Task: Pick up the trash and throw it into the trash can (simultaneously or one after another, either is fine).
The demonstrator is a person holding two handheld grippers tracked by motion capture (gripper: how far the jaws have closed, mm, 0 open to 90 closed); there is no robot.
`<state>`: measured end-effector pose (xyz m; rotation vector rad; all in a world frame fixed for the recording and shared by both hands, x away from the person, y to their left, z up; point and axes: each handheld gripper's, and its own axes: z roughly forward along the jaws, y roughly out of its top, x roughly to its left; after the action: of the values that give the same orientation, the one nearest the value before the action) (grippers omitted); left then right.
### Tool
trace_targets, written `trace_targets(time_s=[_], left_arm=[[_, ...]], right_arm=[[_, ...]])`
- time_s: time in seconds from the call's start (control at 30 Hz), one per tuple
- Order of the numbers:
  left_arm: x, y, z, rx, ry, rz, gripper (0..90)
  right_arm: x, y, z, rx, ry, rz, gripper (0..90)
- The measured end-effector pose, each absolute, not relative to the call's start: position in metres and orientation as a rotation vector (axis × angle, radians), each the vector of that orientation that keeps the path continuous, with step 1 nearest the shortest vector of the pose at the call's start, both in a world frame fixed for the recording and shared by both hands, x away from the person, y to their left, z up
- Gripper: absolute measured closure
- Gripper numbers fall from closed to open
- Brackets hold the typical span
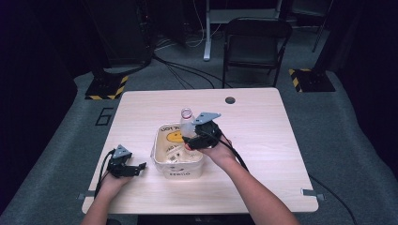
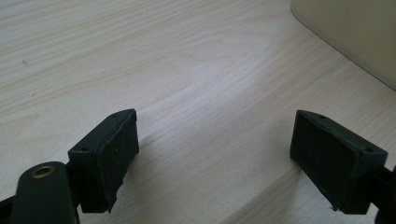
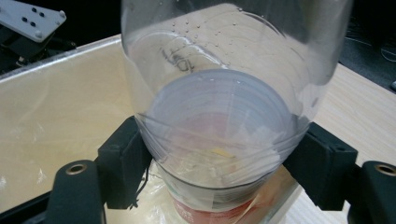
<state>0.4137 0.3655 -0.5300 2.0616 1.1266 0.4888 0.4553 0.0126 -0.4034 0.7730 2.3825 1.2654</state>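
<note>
The right gripper (image 1: 199,136) is clamped on a clear plastic bottle with a pinkish neck (image 1: 187,123), its two black pads squeezing the bottle's lower body from either side, as the right gripper view shows (image 3: 224,140). The bottle stands roughly upright in the grip, over the far right corner of the cream-coloured square plastic tub with a yellow smiley face printed inside (image 1: 160,161), which lies directly beneath and in front of the jaws. The step in hand looks like lowering the bottle into that tub. To do it well, the person should keep the grip steady, since the thin wall already dents under the pads, and bring the base down inside the rim rather than onto it, letting go only once the bottle rests on the tub floor.

The left gripper (image 1: 126,165) rests low over the pale wooden table (image 1: 263,122), jaws spread wide with nothing between them; the tub's side wall (image 2: 355,32) sits just ahead and to one side of its pads.
</note>
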Motion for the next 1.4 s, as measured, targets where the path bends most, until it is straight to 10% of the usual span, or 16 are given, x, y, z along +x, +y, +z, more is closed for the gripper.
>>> trace_targets(time_s=[1.4], left_arm=[[0.414,0.365,-0.53,2.061,1.128,0.489,15.2]], right_arm=[[0.429,-0.047,-0.391,0.836,2.308,1.33,23.3]])
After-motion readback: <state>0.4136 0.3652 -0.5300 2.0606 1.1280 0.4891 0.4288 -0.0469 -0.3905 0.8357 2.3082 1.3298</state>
